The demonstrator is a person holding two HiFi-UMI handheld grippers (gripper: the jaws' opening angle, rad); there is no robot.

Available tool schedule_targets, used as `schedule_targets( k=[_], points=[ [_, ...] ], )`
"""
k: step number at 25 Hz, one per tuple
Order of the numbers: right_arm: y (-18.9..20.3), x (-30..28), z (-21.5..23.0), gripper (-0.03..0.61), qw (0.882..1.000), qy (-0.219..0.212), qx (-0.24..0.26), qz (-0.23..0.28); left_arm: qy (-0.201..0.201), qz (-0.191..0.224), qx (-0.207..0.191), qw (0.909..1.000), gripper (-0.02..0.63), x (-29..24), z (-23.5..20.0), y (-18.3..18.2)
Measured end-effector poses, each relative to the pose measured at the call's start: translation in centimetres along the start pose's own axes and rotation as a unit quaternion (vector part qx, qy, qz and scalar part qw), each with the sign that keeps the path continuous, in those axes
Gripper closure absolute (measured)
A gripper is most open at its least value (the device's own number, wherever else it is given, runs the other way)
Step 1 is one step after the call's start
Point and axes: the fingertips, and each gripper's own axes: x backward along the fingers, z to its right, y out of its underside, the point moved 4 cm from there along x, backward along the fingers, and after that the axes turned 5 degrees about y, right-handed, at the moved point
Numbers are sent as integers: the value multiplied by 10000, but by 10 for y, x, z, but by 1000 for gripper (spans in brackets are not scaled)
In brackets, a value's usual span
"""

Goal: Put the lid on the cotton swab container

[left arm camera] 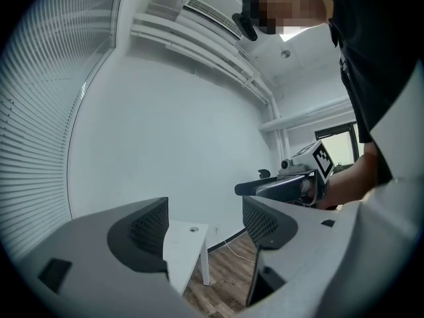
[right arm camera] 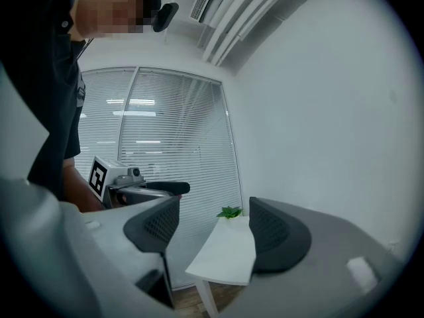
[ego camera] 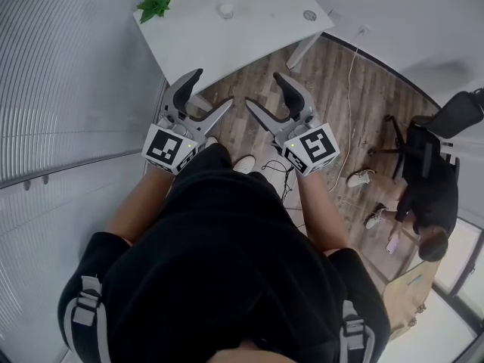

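Note:
A white table (ego camera: 227, 36) stands ahead of me. On it sit a small white round container (ego camera: 225, 10) and, near the right corner, a flat grey disc (ego camera: 309, 15) that looks like a lid. Both grippers hover over the wooden floor, short of the table's near edge. My left gripper (ego camera: 212, 89) is open and empty, and so is my right gripper (ego camera: 264, 89). In the left gripper view the open gripper (left arm camera: 205, 224) frames the table (left arm camera: 185, 250) and a small round thing (left arm camera: 193, 230) on it. The right gripper view shows its open gripper (right arm camera: 214, 227) with the table (right arm camera: 225, 254) beyond.
A green plant (ego camera: 155, 4) sits on the table's far left corner. Window blinds (ego camera: 68, 89) run along the left. A cable (ego camera: 349, 89) trails over the wooden floor (ego camera: 333, 97). At the right, another person (ego camera: 427, 195) sits by an office chair (ego camera: 454, 116).

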Motion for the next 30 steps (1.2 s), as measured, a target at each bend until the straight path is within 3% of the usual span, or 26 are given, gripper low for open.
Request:
schedule_targets(
  k=[13, 30],
  points=[
    [-3, -36, 79, 252, 9999, 63, 50, -137, 36, -23, 58, 10000, 279, -77, -47, 5],
    [-13, -179, 178, 252, 9994, -6, -43, -354, -22, -75, 281, 9996, 279, -161, -193, 8]
  ],
)
